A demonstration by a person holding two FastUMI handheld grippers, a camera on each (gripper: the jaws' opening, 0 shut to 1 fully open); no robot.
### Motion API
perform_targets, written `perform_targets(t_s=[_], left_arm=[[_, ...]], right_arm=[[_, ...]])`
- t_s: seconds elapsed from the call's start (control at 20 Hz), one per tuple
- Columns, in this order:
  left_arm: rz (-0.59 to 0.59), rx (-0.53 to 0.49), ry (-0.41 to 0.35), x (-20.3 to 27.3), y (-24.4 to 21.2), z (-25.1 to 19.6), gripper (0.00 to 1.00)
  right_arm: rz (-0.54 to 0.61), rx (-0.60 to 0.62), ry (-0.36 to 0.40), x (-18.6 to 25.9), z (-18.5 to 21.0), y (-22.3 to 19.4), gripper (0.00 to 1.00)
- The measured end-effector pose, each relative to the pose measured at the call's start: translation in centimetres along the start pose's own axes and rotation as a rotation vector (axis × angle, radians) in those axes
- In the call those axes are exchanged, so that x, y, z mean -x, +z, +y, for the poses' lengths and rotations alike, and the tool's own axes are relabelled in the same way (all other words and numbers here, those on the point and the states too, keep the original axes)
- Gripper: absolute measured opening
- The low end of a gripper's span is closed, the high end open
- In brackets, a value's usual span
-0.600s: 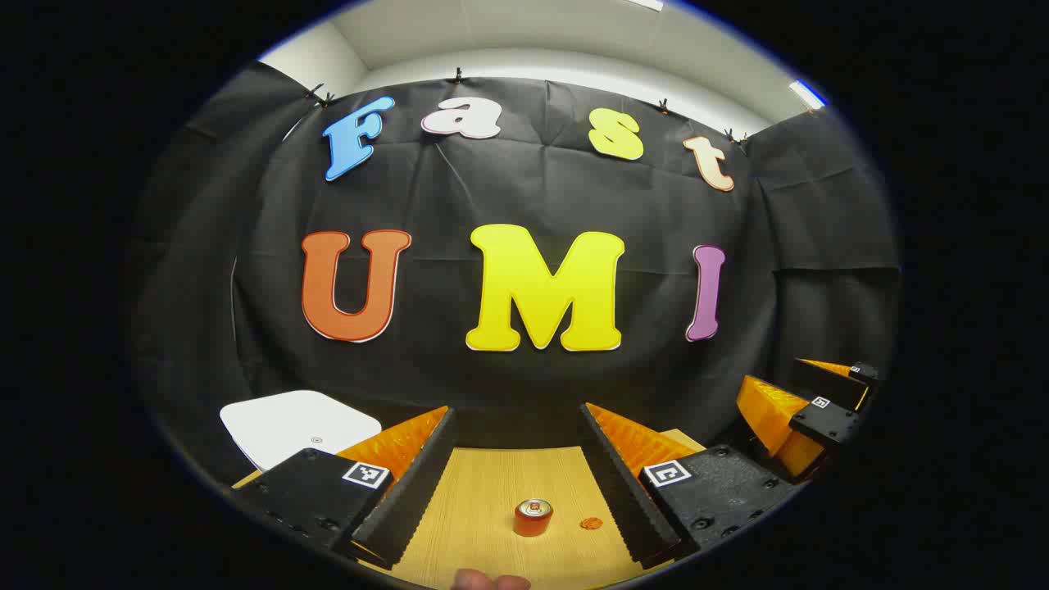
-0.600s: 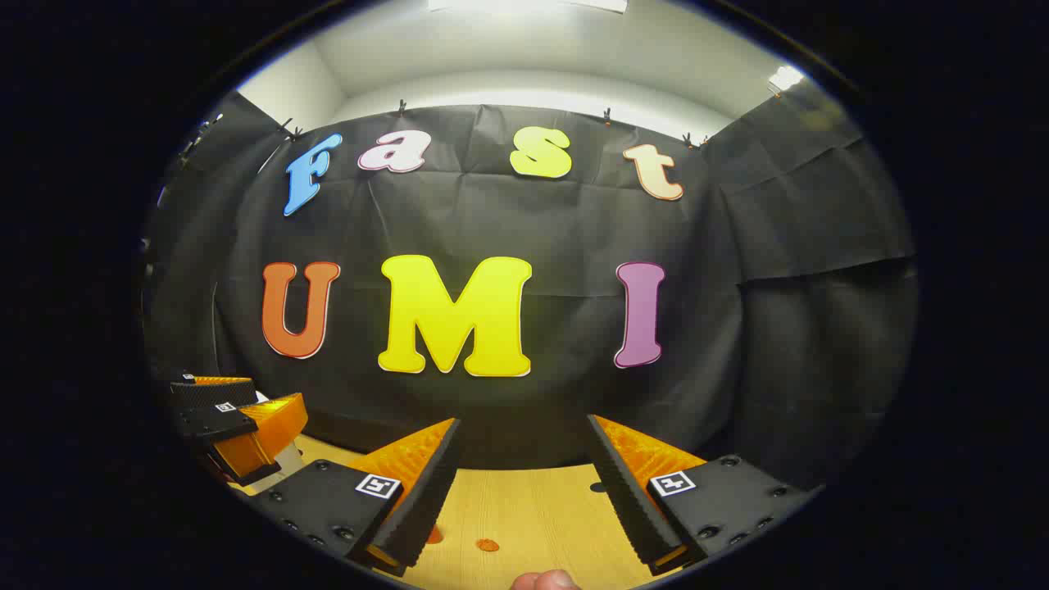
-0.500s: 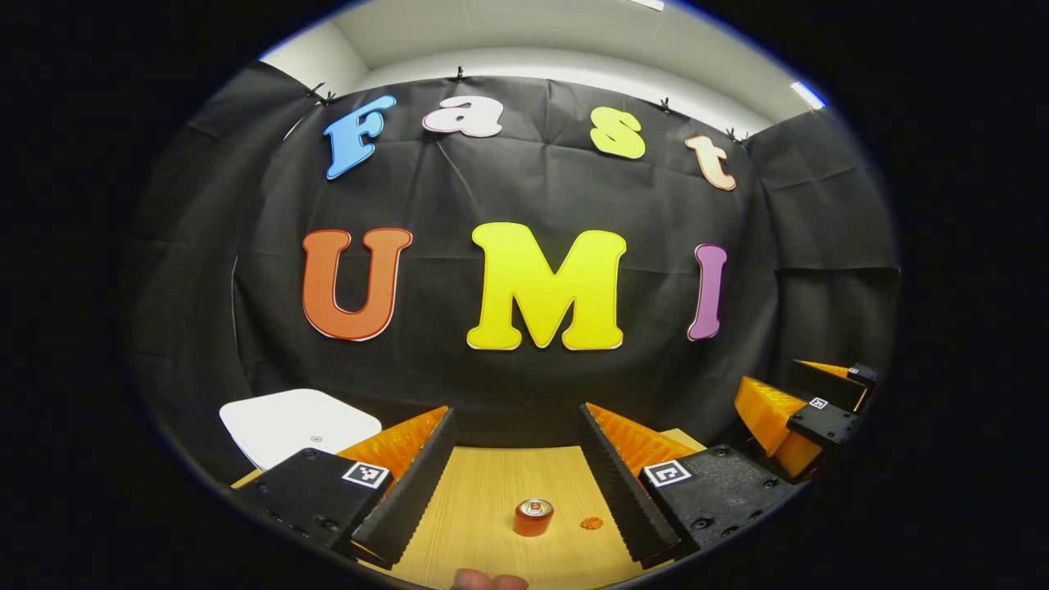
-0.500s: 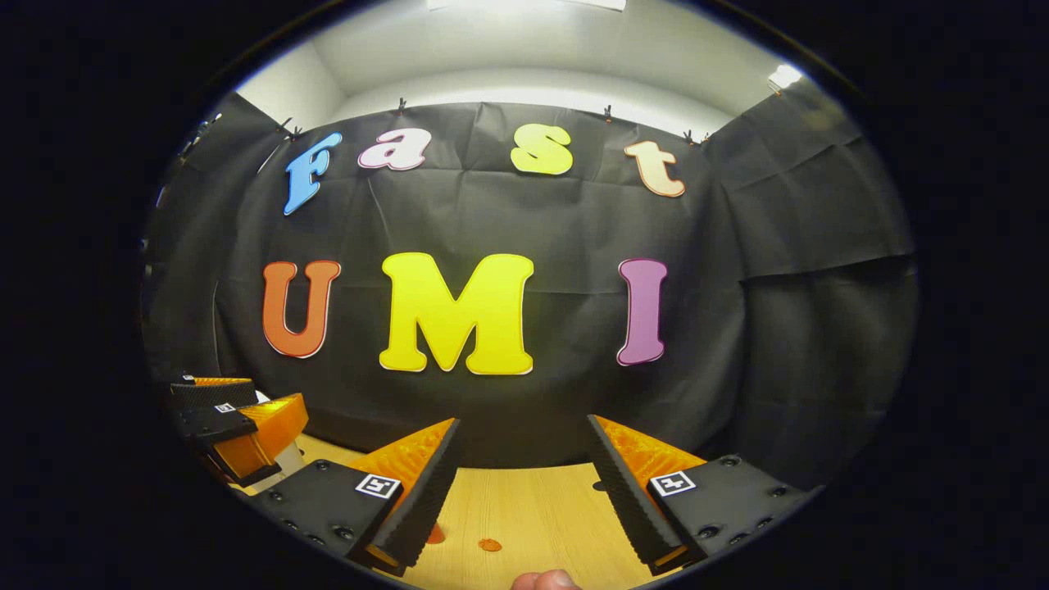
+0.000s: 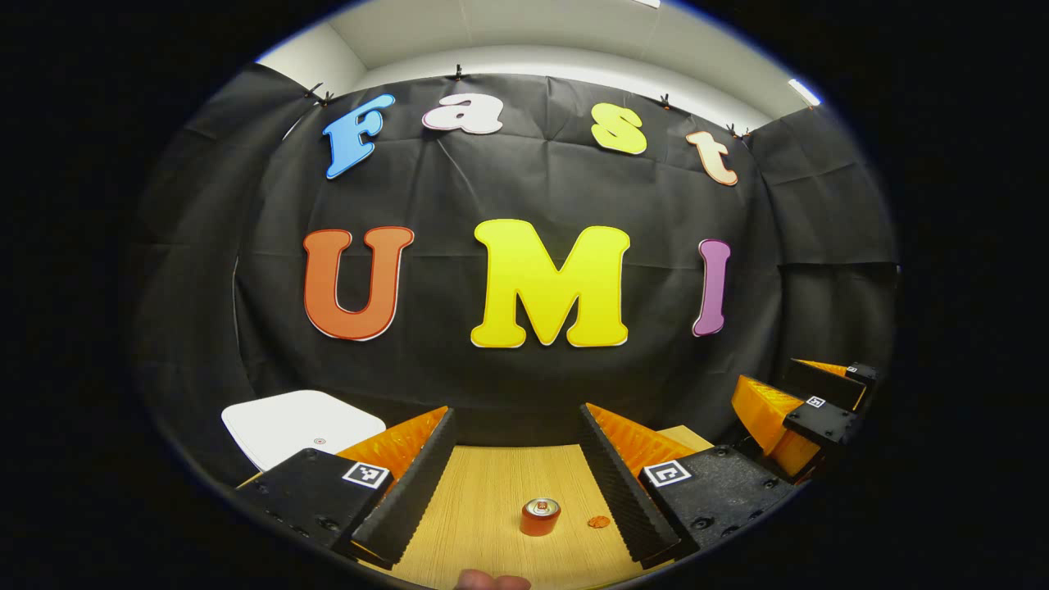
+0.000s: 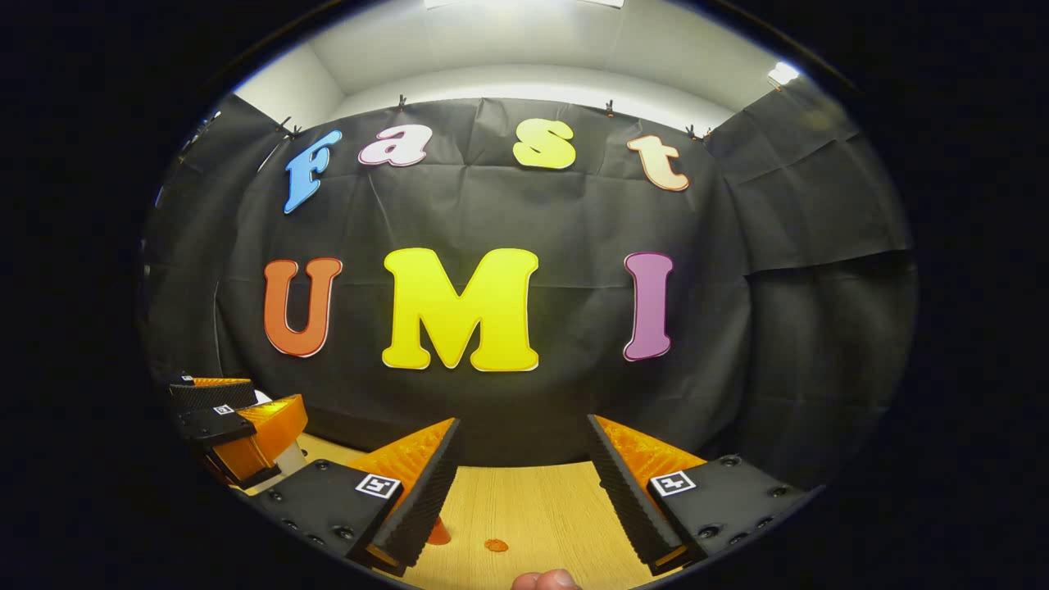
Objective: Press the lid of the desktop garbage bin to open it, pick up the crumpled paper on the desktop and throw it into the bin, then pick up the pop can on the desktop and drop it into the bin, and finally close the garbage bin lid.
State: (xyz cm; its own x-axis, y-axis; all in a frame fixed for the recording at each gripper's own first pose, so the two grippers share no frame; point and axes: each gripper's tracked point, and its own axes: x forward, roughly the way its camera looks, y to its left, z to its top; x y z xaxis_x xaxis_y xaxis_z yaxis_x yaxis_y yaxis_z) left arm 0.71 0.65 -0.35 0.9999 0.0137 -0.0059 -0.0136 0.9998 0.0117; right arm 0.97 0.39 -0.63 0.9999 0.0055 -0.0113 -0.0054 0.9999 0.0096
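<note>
A short orange pop can point(image 5: 540, 517) stands upright on the wooden desktop point(image 5: 483, 492), between my left gripper's point(image 5: 516, 412) open fingers but farther off. Just right of the can lies a small orange crumpled scrap point(image 5: 598, 521). The white bin lid point(image 5: 303, 424), with a small round mark, sits at the back left beyond my left finger. In the right gripper view my right gripper point(image 6: 522, 422) is open and holds nothing. The can point(image 6: 439, 533) peeks out beside its left finger, and the scrap point(image 6: 495, 545) lies on the wood ahead.
The right gripper point(image 5: 807, 410) hovers at the right edge of the left gripper view. The left gripper point(image 6: 233, 422) shows at the left of the right gripper view, with a white bit of the bin point(image 6: 284, 457) beside it. A fingertip point(image 6: 545, 580) shows at the bottom.
Both views have drifted slightly, so the can and the scrap sit a little farther right. In the right gripper view more of the can shows. Both grippers stay open.
</note>
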Motion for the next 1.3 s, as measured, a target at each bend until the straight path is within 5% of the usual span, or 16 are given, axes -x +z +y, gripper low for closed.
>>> perform_targets(t_s=[0.7, 1.0, 1.15, 1.3], left_arm=[[0.008, -0.024, 0.029, -1.1, 0.0, -0.2, 0.96], [-0.019, -0.022, 0.101, -1.9, 1.4, 2.4, 0.94], [-0.040, -0.016, 0.161, -2.0, 2.6, 5.0, 0.84], [-0.050, -0.021, 0.234, -2.2, 3.3, 8.1, 0.88]], right_arm=[[-0.005, -0.011, 0.002, -1.0, -2.2, -0.4, 0.94], [-0.004, -0.007, 0.010, -1.6, -2.9, -0.1, 0.94], [-0.007, 0.003, 0.027, -1.8, -2.5, 0.1, 0.94], [-0.009, 0.002, 0.047, -1.9, -1.9, 0.4, 0.94]])
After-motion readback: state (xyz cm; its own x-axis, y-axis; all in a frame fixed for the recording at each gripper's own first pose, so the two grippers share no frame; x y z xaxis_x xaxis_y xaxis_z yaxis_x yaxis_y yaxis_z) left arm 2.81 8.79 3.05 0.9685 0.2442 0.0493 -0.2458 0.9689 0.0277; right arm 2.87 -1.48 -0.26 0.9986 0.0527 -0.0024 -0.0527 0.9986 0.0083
